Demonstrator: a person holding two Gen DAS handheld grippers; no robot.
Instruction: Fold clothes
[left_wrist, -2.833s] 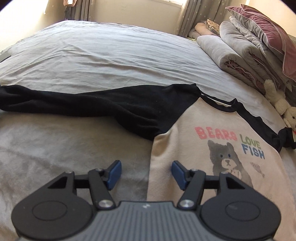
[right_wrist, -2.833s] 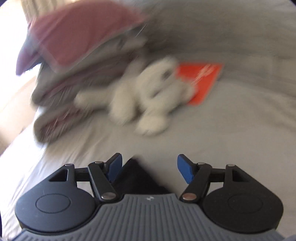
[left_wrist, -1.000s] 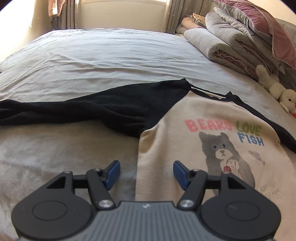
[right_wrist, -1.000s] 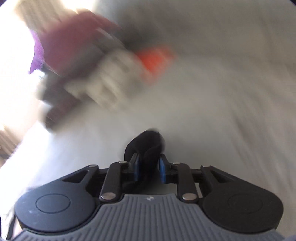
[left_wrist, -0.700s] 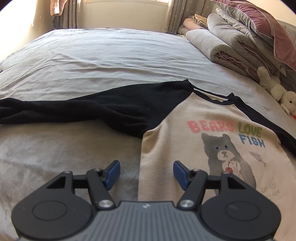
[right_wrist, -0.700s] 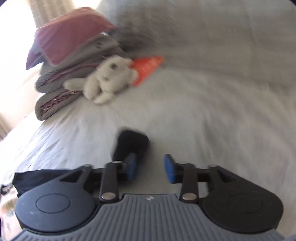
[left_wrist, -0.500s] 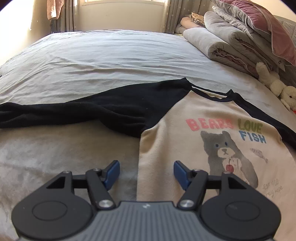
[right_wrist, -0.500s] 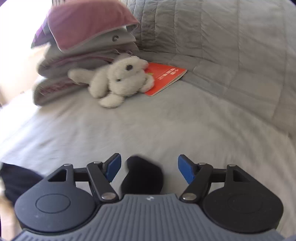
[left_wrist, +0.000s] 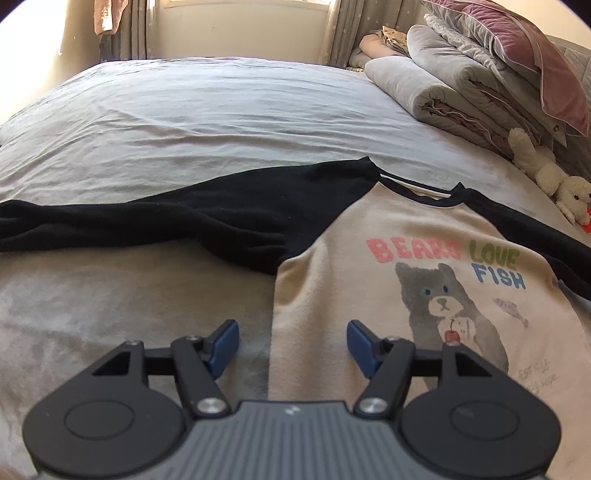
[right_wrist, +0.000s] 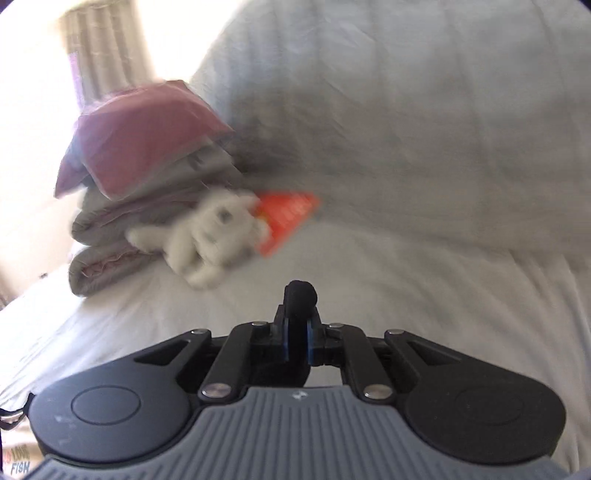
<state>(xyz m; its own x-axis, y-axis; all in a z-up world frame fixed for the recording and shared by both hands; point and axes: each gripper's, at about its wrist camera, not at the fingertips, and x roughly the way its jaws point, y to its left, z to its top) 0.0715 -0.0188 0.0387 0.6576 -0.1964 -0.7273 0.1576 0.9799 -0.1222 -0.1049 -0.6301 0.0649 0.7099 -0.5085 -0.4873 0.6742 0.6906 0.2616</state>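
Note:
A cream shirt (left_wrist: 424, 288) with a bear print and black sleeves lies flat on the grey bed (left_wrist: 221, 110). Its left sleeve (left_wrist: 147, 218) stretches out to the left. My left gripper (left_wrist: 291, 343) hangs open over the shirt's left side edge, nothing between its blue pads. In the right wrist view my right gripper (right_wrist: 296, 341) has its jaws closing, the pads pressed on the black cuff (right_wrist: 299, 293) of the right sleeve, which pokes out past the fingertips above the sheet. A corner of the print shows at the bottom left.
Folded grey blankets (left_wrist: 461, 85) with a maroon pillow (right_wrist: 140, 147) on top are stacked at the bed's head. A white plush toy (right_wrist: 210, 232) and a red booklet (right_wrist: 288, 214) lie beside them. Curtains and a window stand behind the bed.
My right gripper let go of the black cuff, stood wide open over it, then shut on it again and rose. The left gripper stayed where it was, open.

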